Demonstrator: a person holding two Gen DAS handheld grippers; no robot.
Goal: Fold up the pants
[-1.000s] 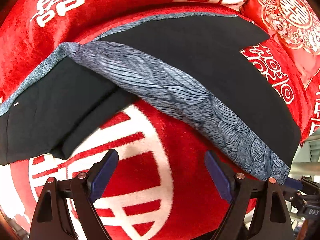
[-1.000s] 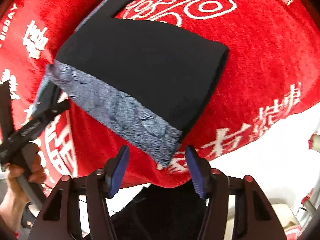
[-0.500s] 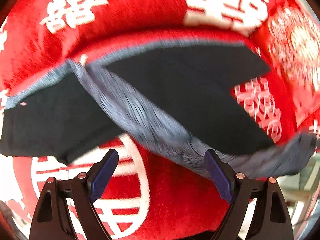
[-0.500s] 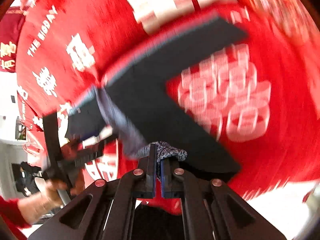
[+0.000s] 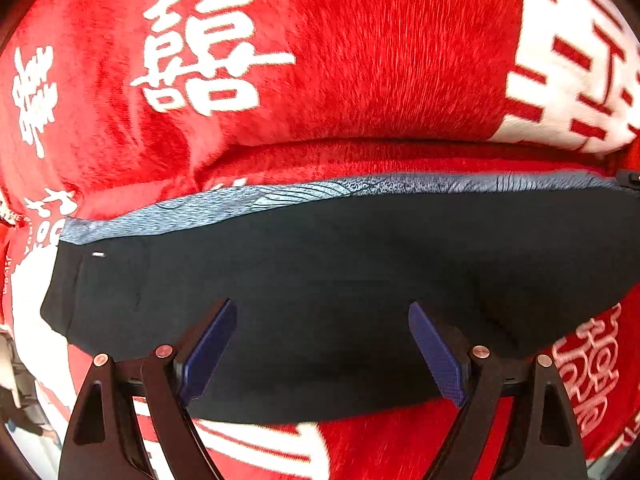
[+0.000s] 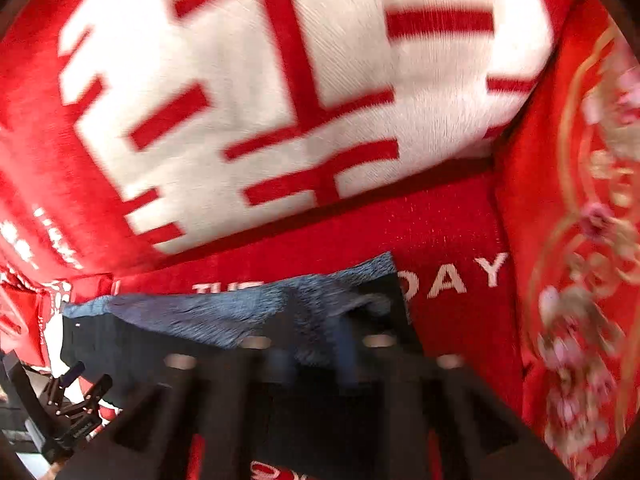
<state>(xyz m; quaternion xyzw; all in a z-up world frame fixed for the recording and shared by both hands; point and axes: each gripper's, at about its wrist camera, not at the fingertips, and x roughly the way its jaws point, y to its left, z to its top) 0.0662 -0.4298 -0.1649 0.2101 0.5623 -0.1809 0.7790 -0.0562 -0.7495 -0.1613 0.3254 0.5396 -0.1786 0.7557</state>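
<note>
1. In our left wrist view the pants (image 5: 340,280) lie folded into one long dark band across the red blanket (image 5: 360,60), running from about 9 o'clock to 3 o'clock through the middle of the picture.
2. A strip of blue-grey patterned fabric (image 5: 280,196) shows along the band's far edge, toward 12 o'clock; the near edge curves down toward 6 o'clock.
3. Our left gripper (image 5: 320,344) hangs above the pants with its jaws spread wide. Its blue pads (image 5: 208,352) stand at about 7 and 5 o'clock, and we see only dark cloth in the gap, nothing pinched.
4. The blanket carries large white characters (image 5: 200,44) at 11 o'clock and a bigger white block at 2 o'clock.
5. In our right wrist view the picture is badly blurred. The right gripper (image 6: 316,356) sits at 6 o'clock, its jaws having just been opening; they look parted, with the blue-grey cloth (image 6: 224,312) just ahead of the tips. We cannot tell whether the pads touch it.
6. The pants there reach from about 8 o'clock to the centre, the dark part (image 6: 120,348) lying at 8 o'clock.
7. White letters reading "DAY" (image 6: 460,278) sit just beside the cloth's corner at 4 o'clock.
8. A red embroidered cushion (image 6: 580,240) fills 3 o'clock.
9. The other gripper shows small at 8 o'clock, beyond the pants' end.
</note>
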